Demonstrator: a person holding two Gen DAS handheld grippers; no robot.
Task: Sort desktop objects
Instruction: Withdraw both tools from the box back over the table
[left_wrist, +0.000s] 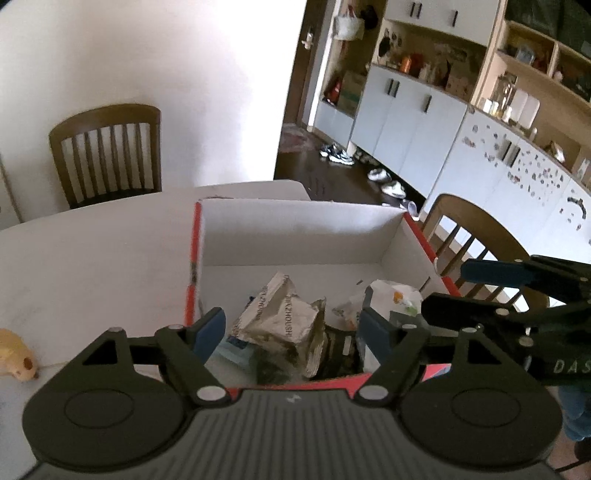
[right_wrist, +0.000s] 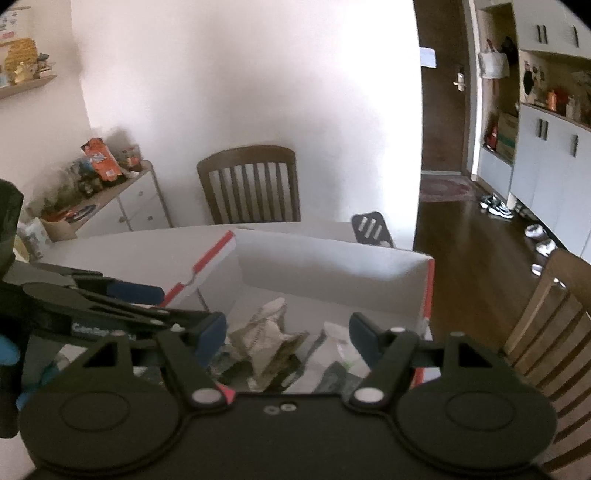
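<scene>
A white cardboard box with red edges (left_wrist: 295, 236) stands on the white table (left_wrist: 92, 258); it also shows in the right wrist view (right_wrist: 332, 266). Inside lie a crumpled silver-beige wrapper (left_wrist: 284, 317) (right_wrist: 269, 328), a white plastic bag (left_wrist: 395, 295) and dark packets (left_wrist: 338, 350). My left gripper (left_wrist: 291, 332) is open and empty above the box's near edge. My right gripper (right_wrist: 288, 336) is open and empty over the box; it shows in the left wrist view (left_wrist: 509, 291) at the right. The left gripper shows in the right wrist view (right_wrist: 122, 306) at the left.
A yellowish toy-like object (left_wrist: 16, 354) lies on the table at the left. Wooden chairs stand behind the table (left_wrist: 107, 155) and at the right (left_wrist: 476, 243) (right_wrist: 554, 332). A black slotted object (right_wrist: 371, 229) sits behind the box. White cabinets (left_wrist: 424, 118) line the far wall.
</scene>
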